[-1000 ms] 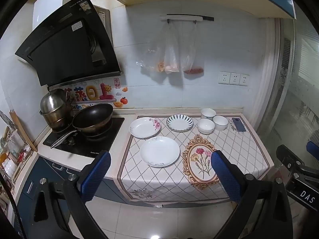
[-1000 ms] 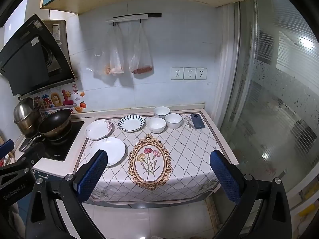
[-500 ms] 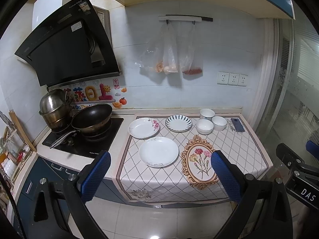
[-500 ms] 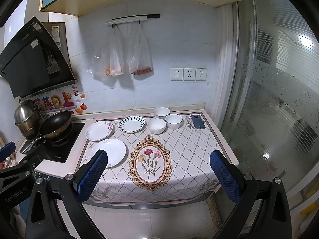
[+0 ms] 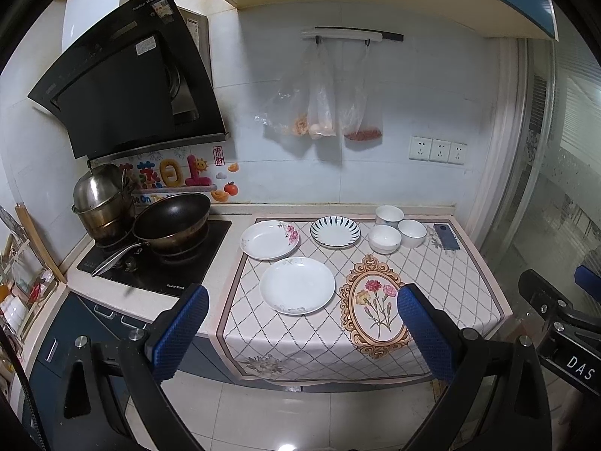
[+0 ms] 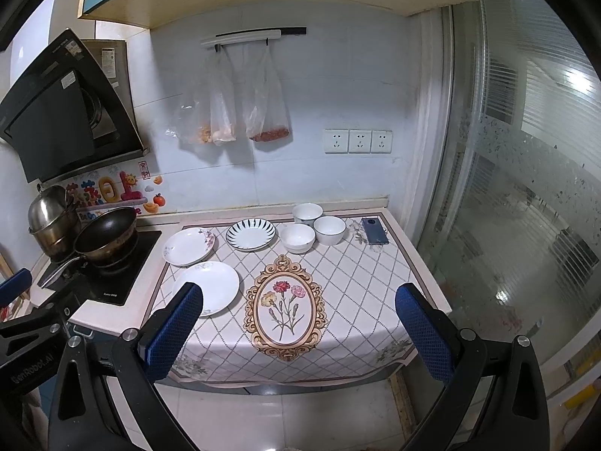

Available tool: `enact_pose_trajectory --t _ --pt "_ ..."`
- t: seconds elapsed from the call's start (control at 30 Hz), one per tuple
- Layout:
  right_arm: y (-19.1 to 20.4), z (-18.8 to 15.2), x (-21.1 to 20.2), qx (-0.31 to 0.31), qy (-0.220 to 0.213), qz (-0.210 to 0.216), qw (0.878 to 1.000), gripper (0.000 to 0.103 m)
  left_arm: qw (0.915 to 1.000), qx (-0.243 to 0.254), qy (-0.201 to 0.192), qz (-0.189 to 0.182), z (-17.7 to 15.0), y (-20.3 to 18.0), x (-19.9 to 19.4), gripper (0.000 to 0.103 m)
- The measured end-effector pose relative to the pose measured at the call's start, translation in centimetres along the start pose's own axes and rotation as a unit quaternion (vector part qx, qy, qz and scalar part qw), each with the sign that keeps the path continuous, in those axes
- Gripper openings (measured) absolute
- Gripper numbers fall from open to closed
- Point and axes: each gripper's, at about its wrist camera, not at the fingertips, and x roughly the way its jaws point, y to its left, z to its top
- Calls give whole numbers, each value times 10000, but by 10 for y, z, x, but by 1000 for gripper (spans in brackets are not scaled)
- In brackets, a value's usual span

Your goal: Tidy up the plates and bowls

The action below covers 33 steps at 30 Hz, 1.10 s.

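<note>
On the patterned cloth lie a plain white plate (image 5: 296, 285) (image 6: 212, 287), a flowered white plate (image 5: 269, 239) (image 6: 189, 245) behind it, and a blue-striped plate (image 5: 335, 231) (image 6: 250, 233). Three white bowls stand at the back right: one (image 5: 384, 238) (image 6: 297, 238) in front, one (image 5: 412, 233) (image 6: 329, 229) to its right, one (image 5: 389, 214) (image 6: 307, 213) behind. My left gripper (image 5: 300, 332) and right gripper (image 6: 296, 332) are open and empty, held off the counter's front edge, well short of the dishes.
A phone (image 5: 446, 236) (image 6: 375, 230) lies at the cloth's back right. A black wok (image 5: 171, 221) and steel pots (image 5: 99, 203) sit on the stove at left under the range hood (image 5: 127, 86). Plastic bags (image 5: 319, 112) hang on the wall. A glass door (image 6: 526, 188) stands at right.
Both grippers have drifted slightly; the counter sits a little lower and left in the views. The dishes have not moved and both grippers stay open.
</note>
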Motion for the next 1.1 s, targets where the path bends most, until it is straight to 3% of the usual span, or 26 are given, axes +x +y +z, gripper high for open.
enact_pose_trajectory --t 1.1 --pt "1 0 4 51 -63 4 10000 103 10000 -80 -35 -33 0 3 7 103"
